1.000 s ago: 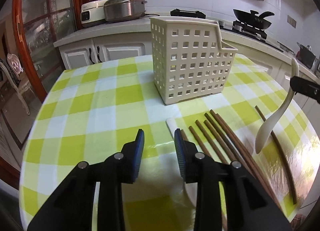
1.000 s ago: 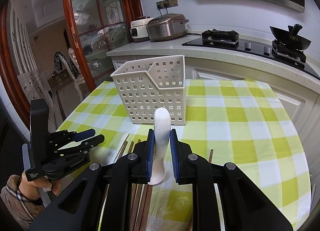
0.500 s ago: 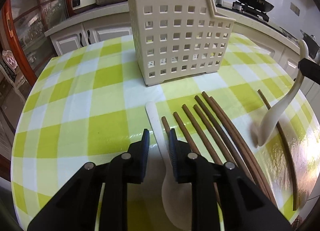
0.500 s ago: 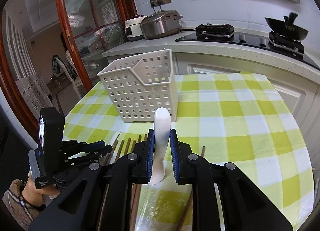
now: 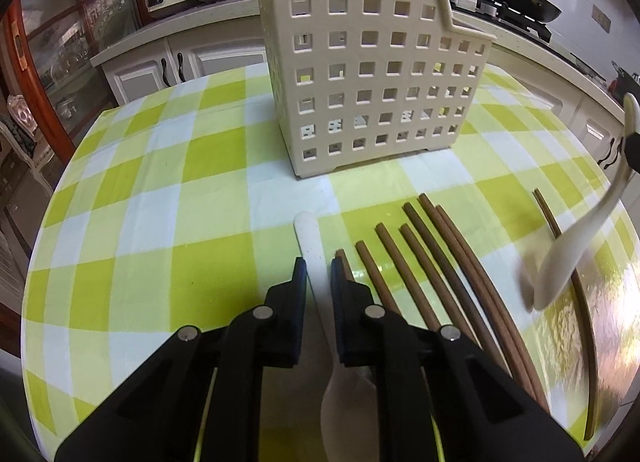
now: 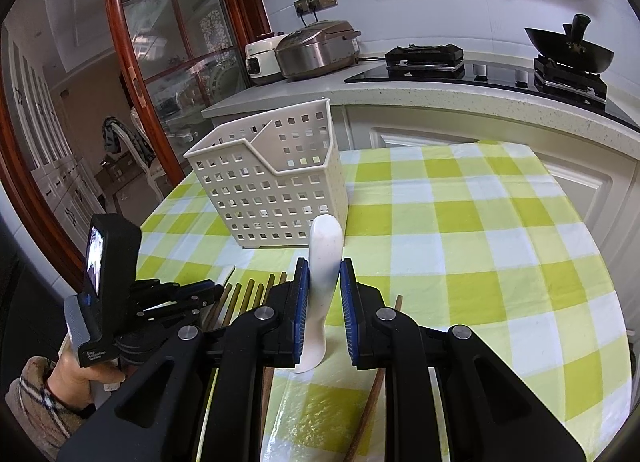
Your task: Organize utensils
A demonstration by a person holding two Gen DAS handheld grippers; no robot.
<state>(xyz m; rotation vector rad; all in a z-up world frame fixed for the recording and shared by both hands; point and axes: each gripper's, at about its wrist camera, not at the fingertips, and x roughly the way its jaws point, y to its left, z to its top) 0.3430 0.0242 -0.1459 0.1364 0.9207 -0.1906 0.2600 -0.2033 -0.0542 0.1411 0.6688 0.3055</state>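
A white spoon lies on the checked tablecloth, handle toward the cream slotted basket. My left gripper is low over it, and its jaws are closing on the handle, with the pads against its sides. Right of it lie several brown chopsticks, and one more chopstick lies apart. My right gripper is shut on a second white spoon, held above the table with its handle up. That spoon also hangs at the right of the left wrist view. The basket stands just beyond it.
The round table's edge curves close on the left. Behind it runs a counter with rice cookers and a stove with a wok. A person's hand holds the left gripper at the lower left.
My left gripper has moved forward and down over the lying spoon, and its jaws have narrowed around the handle. The right gripper has kept still with its spoon.
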